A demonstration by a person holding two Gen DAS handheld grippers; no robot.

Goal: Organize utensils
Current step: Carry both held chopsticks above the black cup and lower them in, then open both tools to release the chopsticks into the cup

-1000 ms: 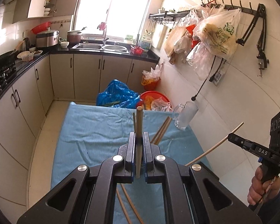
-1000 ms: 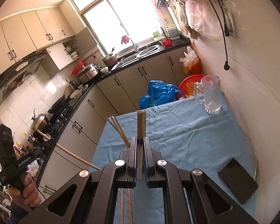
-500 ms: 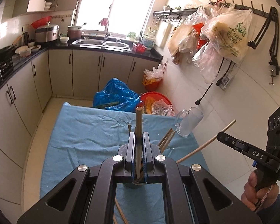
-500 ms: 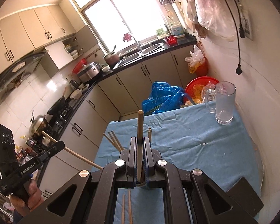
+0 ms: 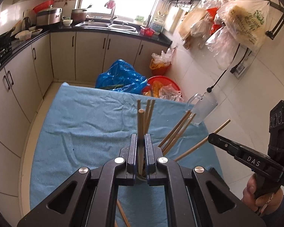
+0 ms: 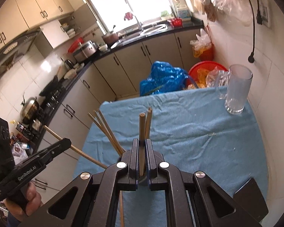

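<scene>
In the left wrist view my left gripper (image 5: 141, 138) is shut on a wooden chopstick (image 5: 141, 124) that stands up between its jaws. Several more chopsticks (image 5: 177, 132) stand and lean just beyond the jaws, and a round holder rim (image 5: 142, 177) barely shows below them. My right gripper (image 5: 211, 139) enters from the right, shut on its own chopstick (image 5: 202, 142). In the right wrist view the right gripper (image 6: 142, 141) clamps an upright chopstick (image 6: 142, 126), with several others (image 6: 106, 130) leaning to the left. The left gripper (image 6: 65, 141) holds a slanted chopstick (image 6: 77, 150) there.
A blue cloth (image 6: 189, 124) covers the table. A glass mug (image 6: 236, 90) stands at its far right corner and a dark phone (image 6: 250, 194) lies near right. Loose chopsticks (image 5: 123, 215) lie on the cloth beneath the gripper. Blue and red bags sit on the floor beyond.
Both grippers have sunk and moved forward over the table, each still clamping its chopstick. The standing bunch of chopsticks and the holder now sit right at the jaws.
</scene>
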